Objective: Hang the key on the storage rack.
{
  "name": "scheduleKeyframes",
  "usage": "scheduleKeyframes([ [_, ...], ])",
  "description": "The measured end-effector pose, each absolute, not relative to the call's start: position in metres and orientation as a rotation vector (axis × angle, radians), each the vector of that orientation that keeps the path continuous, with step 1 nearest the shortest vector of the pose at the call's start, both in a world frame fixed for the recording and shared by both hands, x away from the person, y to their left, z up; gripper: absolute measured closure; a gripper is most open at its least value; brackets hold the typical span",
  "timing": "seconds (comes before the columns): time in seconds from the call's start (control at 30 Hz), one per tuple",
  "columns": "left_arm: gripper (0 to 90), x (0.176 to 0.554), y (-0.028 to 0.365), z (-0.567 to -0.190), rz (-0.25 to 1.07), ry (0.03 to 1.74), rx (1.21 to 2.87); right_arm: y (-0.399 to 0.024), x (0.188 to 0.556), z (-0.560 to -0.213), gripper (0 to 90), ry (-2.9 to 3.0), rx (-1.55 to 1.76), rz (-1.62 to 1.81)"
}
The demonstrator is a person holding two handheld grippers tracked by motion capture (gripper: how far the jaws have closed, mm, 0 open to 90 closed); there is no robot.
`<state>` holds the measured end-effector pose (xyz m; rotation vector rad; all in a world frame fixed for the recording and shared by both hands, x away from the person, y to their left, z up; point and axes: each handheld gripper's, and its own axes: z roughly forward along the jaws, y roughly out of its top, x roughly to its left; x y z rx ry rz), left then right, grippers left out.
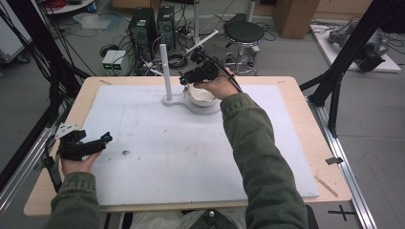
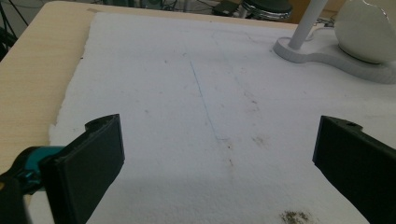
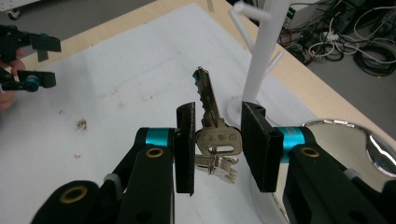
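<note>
Grey flooring strewn with cables, computer towers (image 1: 152, 26) and a black stool (image 1: 244, 32) lies beyond a pale wooden table (image 1: 305, 119) covered by a rough, stained white foam sheet (image 1: 162, 143). At the sheet's left edge, the left gripper (image 1: 106, 139) rests in the person's hand, its black jaws spread wide over bare foam and touching nothing. Farther right, a white stand (image 1: 167, 71) with a slim upright post and side pegs rises from a flat base that also carries a smooth white bowl (image 1: 203, 98). Over that bowl hovers the right gripper (image 3: 217, 140), jaws partly closed around a bunch of metal keys (image 3: 215, 135); one notched key points upward, its head against the left pad, a gap visible on the right.
</note>
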<state>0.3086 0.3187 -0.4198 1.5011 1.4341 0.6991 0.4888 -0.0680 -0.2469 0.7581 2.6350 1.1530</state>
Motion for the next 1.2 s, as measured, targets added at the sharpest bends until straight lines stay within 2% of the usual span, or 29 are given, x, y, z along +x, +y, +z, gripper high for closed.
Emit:
scheduleKeyframes([
  [0.3,2.5,0.308,0.319,-0.419,0.694,1.437,1.495,-0.048,0.498,-0.226,66.8,2.646,0.711,1.17],
  [0.87,2.5,0.308,0.317,-0.42,0.687,1.428,1.508,-0.036,0.514,-0.212,66.7,2.649,0.712,1.229],
  [1.2,2.5,0.309,0.319,-0.42,0.685,1.427,1.508,-0.01,0.526,-0.206,66.8,2.672,0.684,1.226],
])
